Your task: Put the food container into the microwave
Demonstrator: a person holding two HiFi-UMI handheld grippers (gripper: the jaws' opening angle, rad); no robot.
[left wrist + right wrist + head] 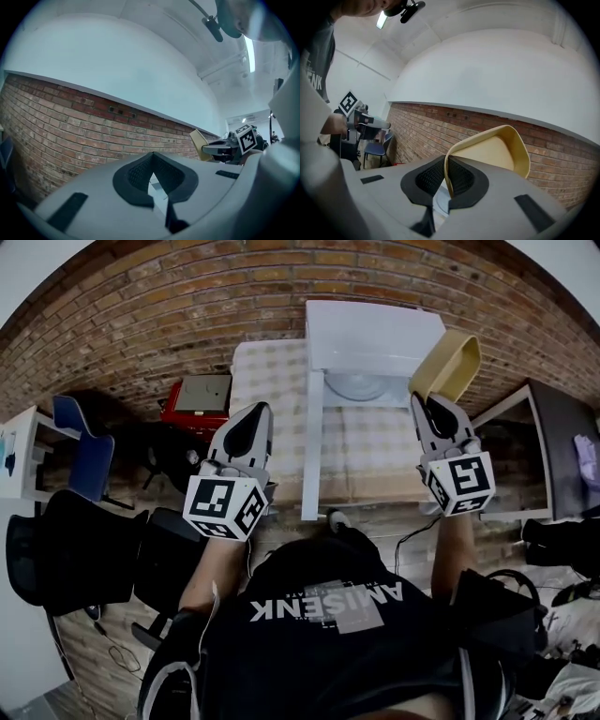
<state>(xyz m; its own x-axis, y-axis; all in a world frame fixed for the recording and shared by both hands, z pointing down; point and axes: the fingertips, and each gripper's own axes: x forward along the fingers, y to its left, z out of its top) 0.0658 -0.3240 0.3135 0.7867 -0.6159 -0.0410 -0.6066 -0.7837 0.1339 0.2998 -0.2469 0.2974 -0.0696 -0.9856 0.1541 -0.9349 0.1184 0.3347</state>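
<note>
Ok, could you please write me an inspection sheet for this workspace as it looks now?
Surface: table with a checked cloth, against the brick wall.
Job's things: white microwave, door open; tan food container held outside it.
Clutter: nothing seen.
Grippers: left gripper shut, empty; right gripper shut on the container's rim.
Cables: thin cable on the floor.
Surroundings: red box, blue chair, black chairs.
</note>
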